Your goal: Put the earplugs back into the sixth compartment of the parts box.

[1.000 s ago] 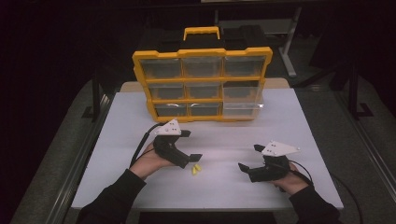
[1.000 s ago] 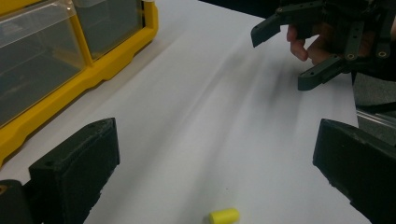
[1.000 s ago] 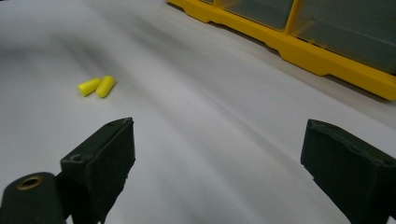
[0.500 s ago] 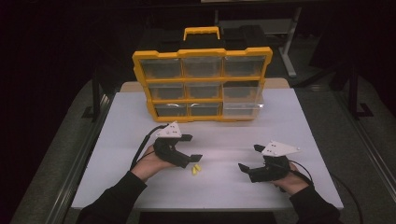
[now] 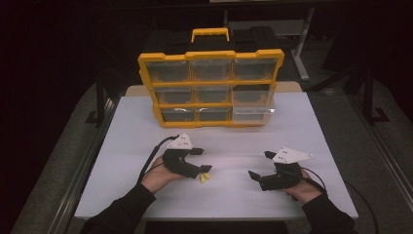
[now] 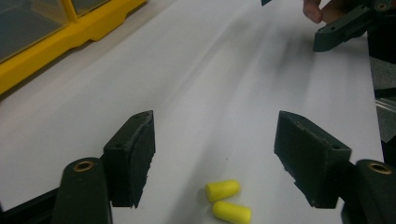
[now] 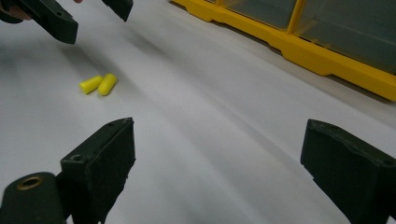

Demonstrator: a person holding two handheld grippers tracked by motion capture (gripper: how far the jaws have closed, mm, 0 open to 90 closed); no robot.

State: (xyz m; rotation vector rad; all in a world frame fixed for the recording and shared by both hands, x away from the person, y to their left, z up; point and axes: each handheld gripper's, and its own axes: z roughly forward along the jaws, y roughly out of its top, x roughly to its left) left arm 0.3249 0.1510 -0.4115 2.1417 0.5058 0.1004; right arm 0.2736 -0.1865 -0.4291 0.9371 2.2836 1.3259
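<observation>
Left gripper view resolves two separate earplugs [image 6: 227, 200] between the released, closing left tongs [image 6: 224, 163]; right tongs [image 7: 224, 172] released.

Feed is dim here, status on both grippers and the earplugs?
Left gripper open, jaws just closing around two earplugs, not touching. Right gripper open, idle. Nothing in the way.
</observation>
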